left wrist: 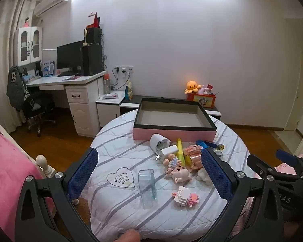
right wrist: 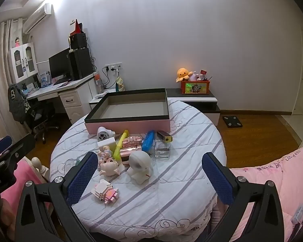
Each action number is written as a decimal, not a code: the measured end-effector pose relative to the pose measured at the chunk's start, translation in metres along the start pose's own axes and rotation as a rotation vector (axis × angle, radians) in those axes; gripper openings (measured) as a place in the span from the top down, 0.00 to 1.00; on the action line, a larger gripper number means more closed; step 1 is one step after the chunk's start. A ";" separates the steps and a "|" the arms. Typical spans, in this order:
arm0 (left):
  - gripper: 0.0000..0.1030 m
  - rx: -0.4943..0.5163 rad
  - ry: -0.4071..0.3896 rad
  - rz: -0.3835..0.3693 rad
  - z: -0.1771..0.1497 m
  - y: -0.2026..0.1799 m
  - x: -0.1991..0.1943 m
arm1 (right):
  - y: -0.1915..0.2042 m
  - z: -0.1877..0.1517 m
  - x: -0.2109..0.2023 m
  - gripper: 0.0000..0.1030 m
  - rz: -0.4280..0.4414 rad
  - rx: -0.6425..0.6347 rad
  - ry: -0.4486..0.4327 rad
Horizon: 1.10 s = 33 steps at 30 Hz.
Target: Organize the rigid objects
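An empty pink box with a black rim (left wrist: 174, 133) (right wrist: 127, 125) stands at the far side of a round quilt-covered table (left wrist: 119, 207) (right wrist: 171, 197). Small objects lie in front of it: a clear glass block (left wrist: 147, 185), a pig figurine (left wrist: 179, 172) (right wrist: 108, 166), a pink-white brick toy (left wrist: 184, 197) (right wrist: 106, 192), a white charger (left wrist: 168, 151), a yellow tube (right wrist: 120, 144), a blue item (right wrist: 148, 142), a white figure (right wrist: 139, 166). My left gripper (left wrist: 150, 173) is open above the near side. My right gripper (right wrist: 149, 173) is open too, empty.
A desk with monitor (left wrist: 69, 57) and office chair (left wrist: 37, 104) stand at the left. A low cabinet with an orange plush and red box (right wrist: 195, 86) is behind the table. Pink bedding (right wrist: 272, 181) lies at the right, a bedpost (left wrist: 43, 162) at the left.
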<state>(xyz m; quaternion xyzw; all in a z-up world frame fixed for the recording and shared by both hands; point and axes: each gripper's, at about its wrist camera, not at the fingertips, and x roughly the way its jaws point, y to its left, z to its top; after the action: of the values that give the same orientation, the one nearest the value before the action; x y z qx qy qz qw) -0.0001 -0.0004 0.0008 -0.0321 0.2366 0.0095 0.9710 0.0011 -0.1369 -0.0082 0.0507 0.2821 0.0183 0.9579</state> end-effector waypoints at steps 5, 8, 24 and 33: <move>0.00 -0.005 -0.035 0.001 -0.006 0.001 -0.002 | 0.001 0.001 -0.003 0.00 -0.003 -0.003 -0.011; 0.00 0.005 -0.025 0.011 0.000 -0.005 0.000 | 0.002 0.002 -0.005 0.00 -0.001 -0.007 -0.021; 0.00 -0.001 -0.043 -0.002 0.010 -0.004 -0.012 | 0.009 0.007 -0.012 0.00 -0.006 -0.018 -0.050; 0.00 -0.014 -0.045 -0.022 0.009 -0.003 -0.009 | 0.009 0.006 -0.013 0.00 -0.002 -0.022 -0.058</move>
<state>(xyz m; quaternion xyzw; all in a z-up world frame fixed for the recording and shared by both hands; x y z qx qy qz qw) -0.0038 -0.0025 0.0132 -0.0412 0.2141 0.0013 0.9759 -0.0063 -0.1296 0.0045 0.0407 0.2543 0.0191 0.9661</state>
